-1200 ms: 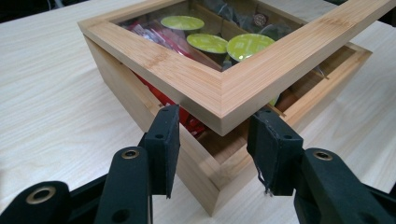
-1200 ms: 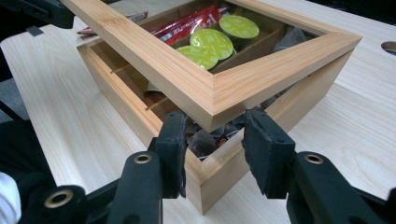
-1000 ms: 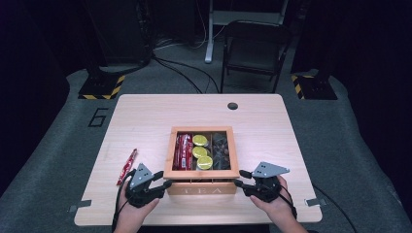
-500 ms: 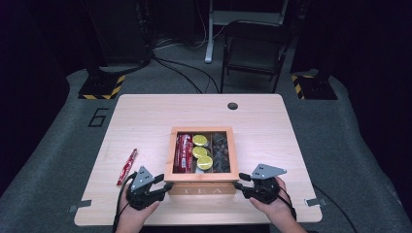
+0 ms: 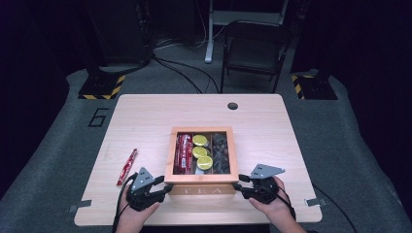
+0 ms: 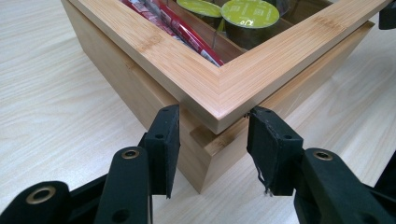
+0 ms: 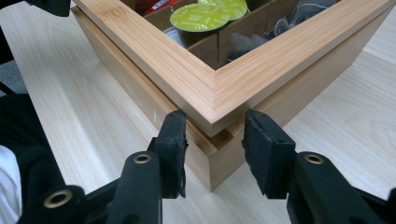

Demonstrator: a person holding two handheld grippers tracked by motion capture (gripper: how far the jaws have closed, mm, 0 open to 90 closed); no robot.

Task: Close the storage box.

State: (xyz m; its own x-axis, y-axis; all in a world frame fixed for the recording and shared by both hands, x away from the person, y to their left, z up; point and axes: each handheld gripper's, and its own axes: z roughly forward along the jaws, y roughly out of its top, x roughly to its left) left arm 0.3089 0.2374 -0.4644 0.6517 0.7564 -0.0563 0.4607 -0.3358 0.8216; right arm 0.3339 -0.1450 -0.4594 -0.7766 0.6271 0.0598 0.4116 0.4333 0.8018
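Box [image 5: 201, 189]: 1 | green pods [image 5: 199, 152]: 3 | loose red stick [image 5: 127, 167]: 1

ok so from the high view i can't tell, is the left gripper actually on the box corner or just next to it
observer: on it. The left gripper straddles a near corner of the wooden box, and both pad tips look to touch the wood just under the lid.
operator: and the right one
observer: same. The right gripper has a jaw on either side of the other near corner, with the pad tips against the wood below the lid's rim.
operator: lid fully down?
observer: seemingly not. The right gripper view shows a thin dark gap between lid and base along one side.
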